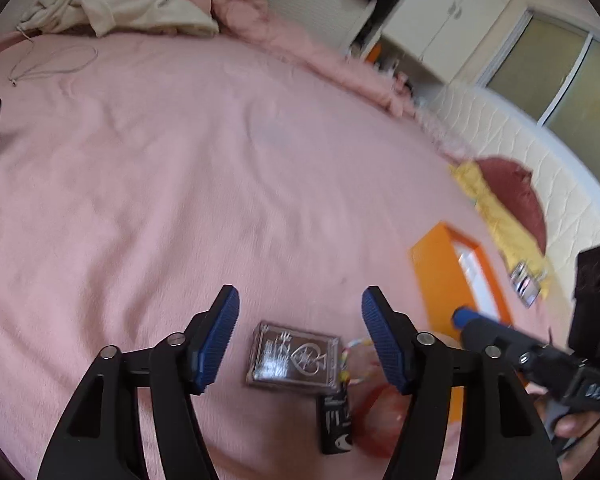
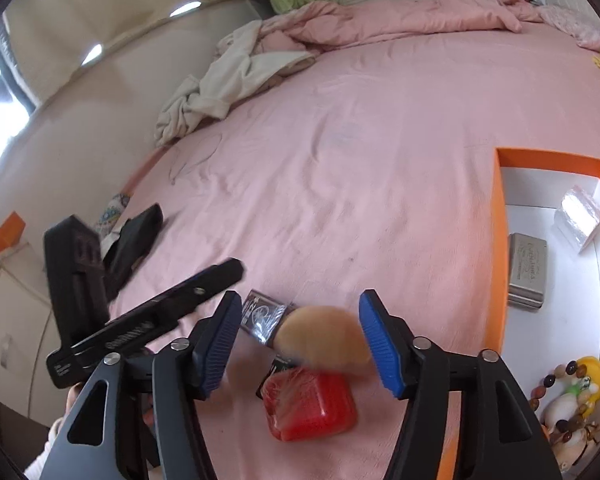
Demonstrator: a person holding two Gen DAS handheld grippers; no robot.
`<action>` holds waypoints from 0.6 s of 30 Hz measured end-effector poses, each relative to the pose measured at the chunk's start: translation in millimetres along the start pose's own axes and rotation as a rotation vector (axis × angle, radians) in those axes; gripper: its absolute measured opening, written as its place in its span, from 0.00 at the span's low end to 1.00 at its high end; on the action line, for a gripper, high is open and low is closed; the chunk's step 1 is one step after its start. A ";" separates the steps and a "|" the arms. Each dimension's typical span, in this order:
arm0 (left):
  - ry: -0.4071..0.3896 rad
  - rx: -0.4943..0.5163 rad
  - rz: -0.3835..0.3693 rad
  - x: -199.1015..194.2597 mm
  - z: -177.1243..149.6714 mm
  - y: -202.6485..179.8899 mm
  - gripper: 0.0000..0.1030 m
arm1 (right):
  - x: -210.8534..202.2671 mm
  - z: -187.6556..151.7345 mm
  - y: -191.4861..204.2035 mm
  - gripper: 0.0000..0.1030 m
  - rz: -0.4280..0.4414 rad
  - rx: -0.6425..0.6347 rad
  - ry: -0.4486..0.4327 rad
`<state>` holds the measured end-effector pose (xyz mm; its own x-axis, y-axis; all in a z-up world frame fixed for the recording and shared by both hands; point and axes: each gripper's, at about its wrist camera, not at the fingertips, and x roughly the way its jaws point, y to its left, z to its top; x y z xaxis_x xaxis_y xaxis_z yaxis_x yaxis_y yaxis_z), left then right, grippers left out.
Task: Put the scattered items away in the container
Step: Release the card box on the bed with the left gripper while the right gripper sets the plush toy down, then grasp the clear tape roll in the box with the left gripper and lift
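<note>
My left gripper (image 1: pixel 300 296) hangs open over the pink bedsheet, with a clear card box (image 1: pixel 294 360) lying between its pads and touching neither. Beside the box lie a black stick-shaped item (image 1: pixel 336 428) and a coloured bead string (image 1: pixel 356 354). My right gripper (image 2: pixel 300 298) is open too. A blurred tan round object (image 2: pixel 324 338) sits between its fingers, over the card box (image 2: pixel 262 316) and a red translucent case (image 2: pixel 312 408). The orange container (image 2: pixel 500 240) stands at the right, holding a grey tin (image 2: pixel 528 270), a clear packet (image 2: pixel 580 216) and a yellow toy (image 2: pixel 588 380) with beads.
Crumpled cream clothing (image 2: pixel 220 80) and a bunched pink quilt (image 2: pixel 380 20) lie at the bed's far side. A yellow cloth with a maroon cushion (image 1: pixel 516 196) sits beyond the orange container (image 1: pixel 440 276). A dark flat item (image 2: pixel 136 236) lies near the bed's left edge.
</note>
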<state>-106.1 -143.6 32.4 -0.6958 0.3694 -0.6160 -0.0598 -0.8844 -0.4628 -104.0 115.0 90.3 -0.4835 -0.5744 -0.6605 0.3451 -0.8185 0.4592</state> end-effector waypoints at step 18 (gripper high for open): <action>0.038 0.382 -0.029 15.6 -8.0 -86.1 0.80 | -133.6 -69.4 -53.9 0.65 -0.221 0.000 -0.319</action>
<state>-106.1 -59.4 57.5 -0.6636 0.3997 -0.6324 -0.3461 -0.9134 -0.2141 -2.2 236.3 112.6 -0.7719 -0.3576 -0.5257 0.2046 -0.9226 0.3270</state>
